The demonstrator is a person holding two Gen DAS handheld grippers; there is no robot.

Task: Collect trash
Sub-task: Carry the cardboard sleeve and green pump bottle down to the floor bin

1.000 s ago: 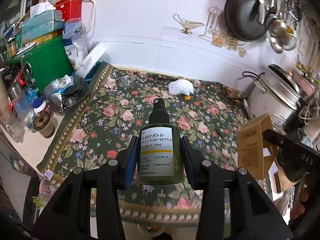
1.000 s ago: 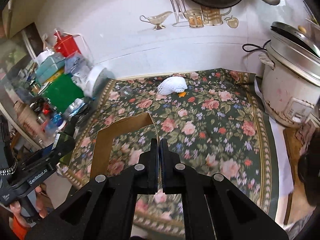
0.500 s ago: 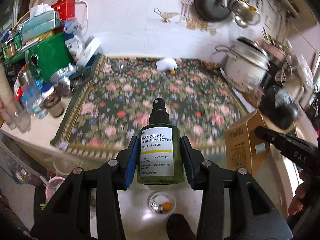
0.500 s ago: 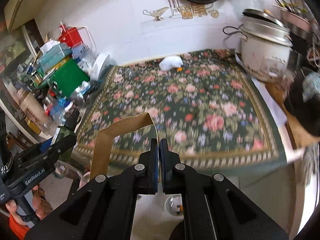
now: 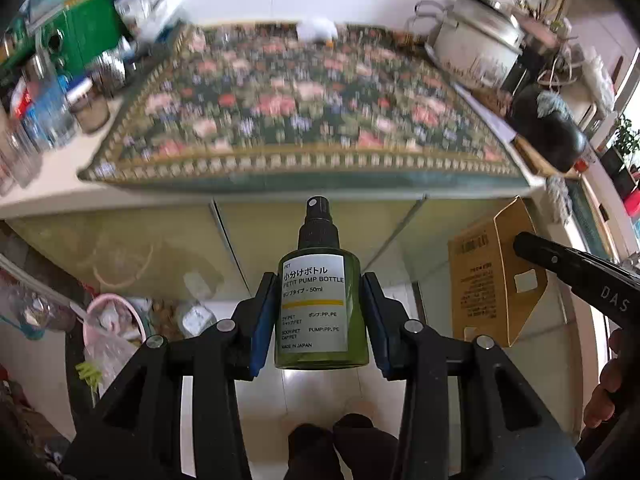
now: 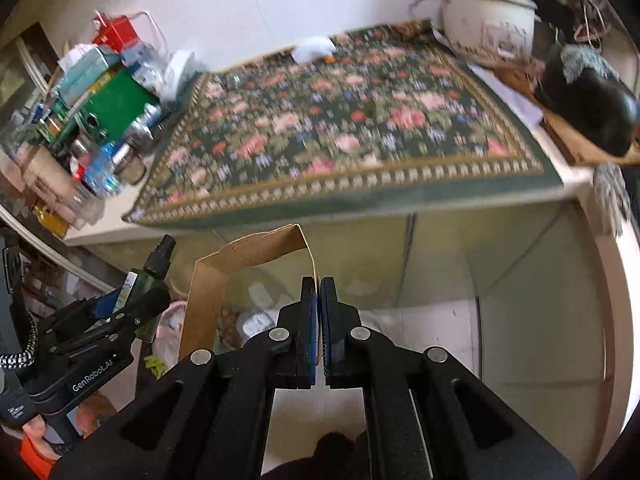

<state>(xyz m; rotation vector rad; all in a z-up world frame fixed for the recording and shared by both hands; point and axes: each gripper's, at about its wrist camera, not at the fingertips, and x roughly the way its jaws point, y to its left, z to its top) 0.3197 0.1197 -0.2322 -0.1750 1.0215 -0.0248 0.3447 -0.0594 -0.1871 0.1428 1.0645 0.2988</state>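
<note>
My left gripper (image 5: 320,320) is shut on a green pump bottle (image 5: 316,312) with a white label, held upright in front of the counter. It also shows at the left of the right wrist view (image 6: 136,300). My right gripper (image 6: 318,312) is shut on the edge of a flattened brown cardboard box (image 6: 212,280), which also shows at the right of the left wrist view (image 5: 492,272). A crumpled white paper (image 5: 318,30) lies at the far edge of the floral cloth (image 5: 304,108).
The counter front (image 5: 160,248) is close ahead, with the tiled floor below. A pink bin (image 5: 108,328) with a plastic liner stands on the floor at lower left. A rice cooker (image 5: 476,48) stands at the right, and cluttered jars and boxes (image 5: 60,60) at the left.
Both grippers have pulled back from the counter and dropped lower, still holding the bottle and the cardboard. The counter front, floor and pink bin have come into view.
</note>
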